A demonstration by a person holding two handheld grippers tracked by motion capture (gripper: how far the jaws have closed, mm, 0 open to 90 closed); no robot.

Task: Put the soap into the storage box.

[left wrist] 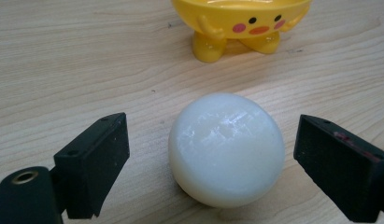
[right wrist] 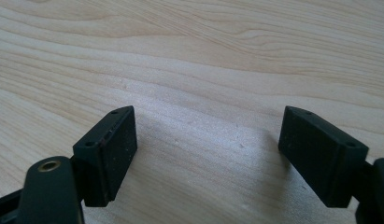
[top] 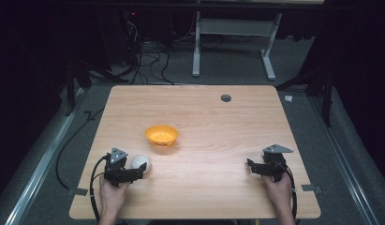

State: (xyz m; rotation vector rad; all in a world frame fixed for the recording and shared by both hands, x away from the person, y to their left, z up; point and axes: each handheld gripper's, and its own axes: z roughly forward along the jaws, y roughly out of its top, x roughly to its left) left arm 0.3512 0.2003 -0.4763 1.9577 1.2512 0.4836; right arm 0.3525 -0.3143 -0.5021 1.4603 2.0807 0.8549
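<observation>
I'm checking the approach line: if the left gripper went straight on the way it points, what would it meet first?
The white ball, which sits between its open jaws, apparently untouched. The yellow bowl stands farther along that line.

From my end the high view has the table (top: 204,187) lit evenly from above, while the room around it sinks into near black. Close up, the white ball (left wrist: 227,149) catches patchy glare on top, and the jaws throw soft shadows. Foreground edges look slightly soft.
</observation>
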